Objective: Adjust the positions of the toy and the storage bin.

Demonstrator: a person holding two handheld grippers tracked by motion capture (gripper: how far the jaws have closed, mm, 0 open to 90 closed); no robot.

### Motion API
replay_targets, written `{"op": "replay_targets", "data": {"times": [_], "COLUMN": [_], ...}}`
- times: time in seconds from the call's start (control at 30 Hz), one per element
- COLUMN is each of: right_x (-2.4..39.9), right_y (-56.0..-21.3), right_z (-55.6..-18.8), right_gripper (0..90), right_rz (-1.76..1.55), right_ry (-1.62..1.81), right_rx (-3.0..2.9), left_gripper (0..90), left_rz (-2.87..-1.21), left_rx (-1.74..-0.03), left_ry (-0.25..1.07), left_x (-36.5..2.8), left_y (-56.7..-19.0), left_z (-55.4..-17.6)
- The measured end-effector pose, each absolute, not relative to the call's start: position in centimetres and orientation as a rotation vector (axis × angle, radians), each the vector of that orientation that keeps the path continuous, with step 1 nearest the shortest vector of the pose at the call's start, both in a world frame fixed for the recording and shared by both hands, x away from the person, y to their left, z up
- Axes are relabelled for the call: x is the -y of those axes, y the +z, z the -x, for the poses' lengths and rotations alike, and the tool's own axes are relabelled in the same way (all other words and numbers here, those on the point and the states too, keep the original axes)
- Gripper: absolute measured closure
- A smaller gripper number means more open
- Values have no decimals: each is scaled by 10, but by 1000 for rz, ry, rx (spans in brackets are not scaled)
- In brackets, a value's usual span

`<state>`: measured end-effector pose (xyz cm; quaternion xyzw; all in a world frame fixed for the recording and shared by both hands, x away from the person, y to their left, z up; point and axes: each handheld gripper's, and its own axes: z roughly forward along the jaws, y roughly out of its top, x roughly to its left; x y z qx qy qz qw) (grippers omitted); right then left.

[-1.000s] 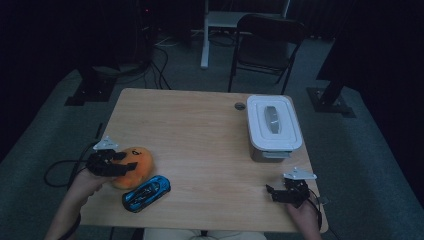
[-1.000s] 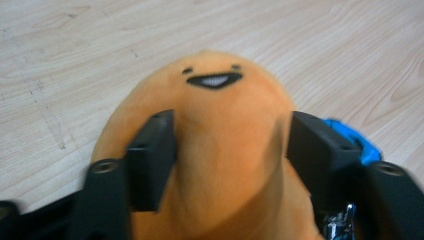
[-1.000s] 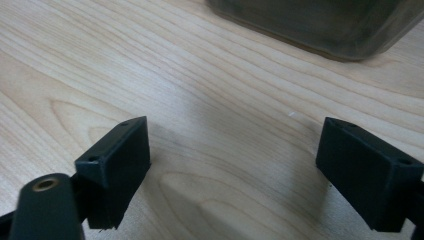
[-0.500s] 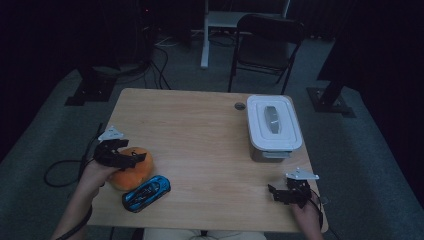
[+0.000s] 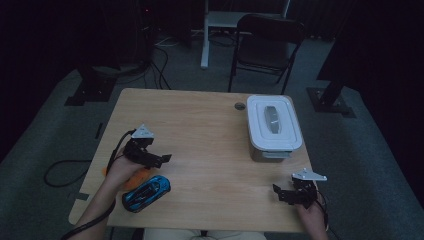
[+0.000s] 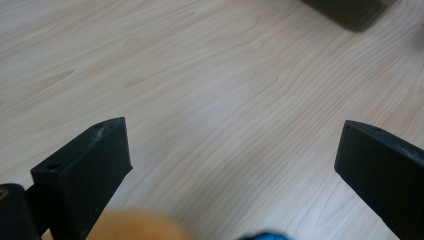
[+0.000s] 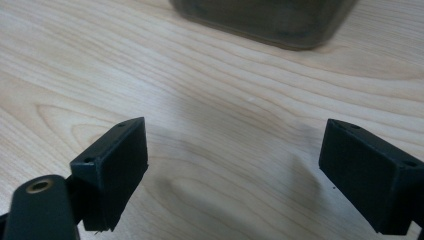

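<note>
Nearest us in the high view, the right gripper (image 5: 281, 192) sits low at the table's (image 5: 200, 125) near right edge, held by the right hand (image 5: 312, 212), jaws spread with bare wood between them. The right gripper view agrees: two black jaws wide apart over plain woodgrain, nothing pinched, and the dark lower wall of the box (image 7: 265, 17) across the top.

Near left, we see the blue car (image 5: 146, 192) lying on the table by the near edge, nose angled up and right. Just behind it and touching or nearly touching is the orange toy (image 5: 137, 175), mostly hidden under the left hand (image 5: 120, 172).

The left gripper (image 5: 162, 159) hovers just beyond the orange toy, pointing right across the table. Its jaws have just been opening and now stand wide, nothing between them. In the left gripper view the gripper (image 6: 230, 165) frames bare wood; a blur of orange (image 6: 135, 227) and a sliver of blue (image 6: 265, 235) sit at the bottom edge, below the jaws, not gripped.

Farther right, the white lidded box (image 5: 272, 125) stands well apart from both grippers. A small dark round disc (image 5: 240, 106) lies just left of its far corner. Beyond the table, a black folding chair (image 5: 265, 45).
</note>
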<state>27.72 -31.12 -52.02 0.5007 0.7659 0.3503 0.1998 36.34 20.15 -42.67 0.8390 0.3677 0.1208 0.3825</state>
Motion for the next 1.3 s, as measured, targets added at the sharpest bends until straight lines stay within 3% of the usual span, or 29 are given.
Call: {"op": "replay_targets", "data": {"times": [0.63, 1.3], "right_x": [349, 381], "right_y": [-507, -504], "right_z": [-291, -330], "right_gripper": [120, 120], "right_rz": [-1499, -1605], "right_ry": [878, 840], "right_rx": [-1993, -1860], "left_gripper": [21, 21], "left_rz": [-2140, -2218], "left_rx": [-819, -833], "left_ry": [274, 198], "left_x": [-121, -49], "left_y": [-438, -473], "left_z": [-387, -425]}}
